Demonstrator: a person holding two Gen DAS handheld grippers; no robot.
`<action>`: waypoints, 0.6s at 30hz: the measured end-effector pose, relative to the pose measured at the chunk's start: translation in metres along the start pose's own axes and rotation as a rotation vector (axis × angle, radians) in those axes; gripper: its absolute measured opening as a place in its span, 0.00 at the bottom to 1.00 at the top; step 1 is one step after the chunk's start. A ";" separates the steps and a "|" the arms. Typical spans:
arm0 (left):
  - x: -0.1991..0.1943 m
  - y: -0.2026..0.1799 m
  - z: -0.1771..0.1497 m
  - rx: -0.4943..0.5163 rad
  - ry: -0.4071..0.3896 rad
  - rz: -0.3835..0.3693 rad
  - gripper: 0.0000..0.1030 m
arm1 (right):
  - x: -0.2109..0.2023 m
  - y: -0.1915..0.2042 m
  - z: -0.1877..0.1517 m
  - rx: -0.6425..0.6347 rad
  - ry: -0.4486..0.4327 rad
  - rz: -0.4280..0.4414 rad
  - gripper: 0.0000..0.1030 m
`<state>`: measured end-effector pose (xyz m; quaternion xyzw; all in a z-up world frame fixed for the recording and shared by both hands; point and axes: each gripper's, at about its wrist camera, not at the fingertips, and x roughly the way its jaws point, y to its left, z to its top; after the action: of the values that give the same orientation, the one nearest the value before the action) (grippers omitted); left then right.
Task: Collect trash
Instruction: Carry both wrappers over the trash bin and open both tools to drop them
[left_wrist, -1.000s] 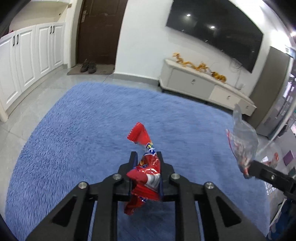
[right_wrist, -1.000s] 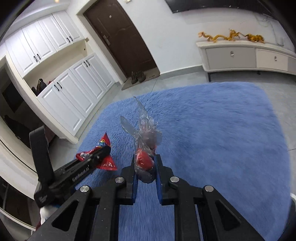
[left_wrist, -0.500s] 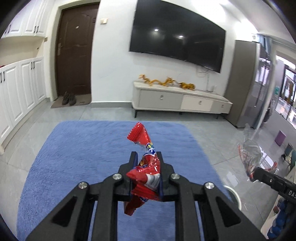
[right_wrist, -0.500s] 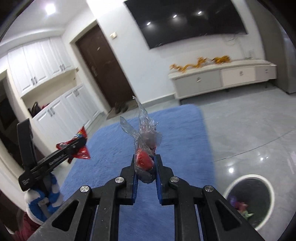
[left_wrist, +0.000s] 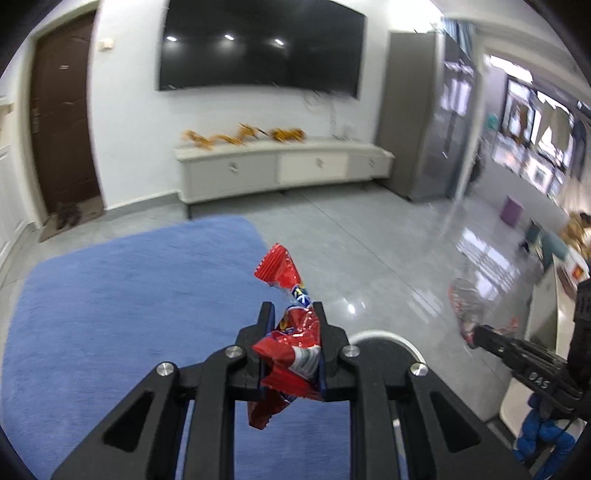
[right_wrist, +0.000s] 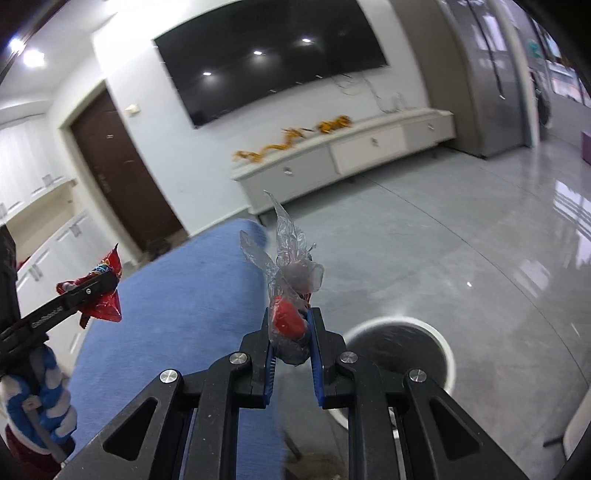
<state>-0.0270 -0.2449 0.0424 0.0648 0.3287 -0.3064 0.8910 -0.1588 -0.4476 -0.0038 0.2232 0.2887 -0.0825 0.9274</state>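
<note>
My left gripper (left_wrist: 293, 314) is shut on a crumpled red snack wrapper (left_wrist: 286, 332), whose top corner sticks up above the fingers. My right gripper (right_wrist: 290, 317) is shut on a clear plastic bag with red scraps inside (right_wrist: 291, 291). A round white-rimmed trash bin (right_wrist: 439, 343) stands on the grey floor just beyond the right gripper's fingers; its rim (left_wrist: 384, 335) also shows behind the left gripper's right finger. In the right wrist view the left gripper (right_wrist: 107, 282) with the red wrapper (right_wrist: 105, 302) is at the left. In the left wrist view the right gripper (left_wrist: 476, 332) with the bag (left_wrist: 465, 306) is at the right.
A blue shaggy rug (left_wrist: 129, 295) covers the floor to the left. A long white TV cabinet (left_wrist: 280, 166) stands against the far wall under a dark screen (left_wrist: 258, 48). A brown door (left_wrist: 62, 118) is at the left. Blue-and-white gloved hands (right_wrist: 37, 391) hold the grippers.
Both grippers have swung right, off the blue rug and toward the grey floor, each still gripping its trash. The white-rimmed bin has come into view just beyond the fingers.
</note>
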 end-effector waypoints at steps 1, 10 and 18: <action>0.010 -0.012 -0.002 0.009 0.024 -0.018 0.18 | 0.002 -0.009 -0.003 0.017 0.009 -0.006 0.15; 0.104 -0.086 -0.007 0.053 0.181 -0.135 0.21 | 0.045 -0.077 -0.024 0.134 0.124 -0.074 0.16; 0.168 -0.108 -0.010 0.049 0.285 -0.204 0.41 | 0.083 -0.118 -0.049 0.216 0.237 -0.117 0.19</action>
<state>0.0042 -0.4129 -0.0613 0.0958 0.4487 -0.3910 0.7979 -0.1481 -0.5321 -0.1304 0.3127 0.3978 -0.1400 0.8511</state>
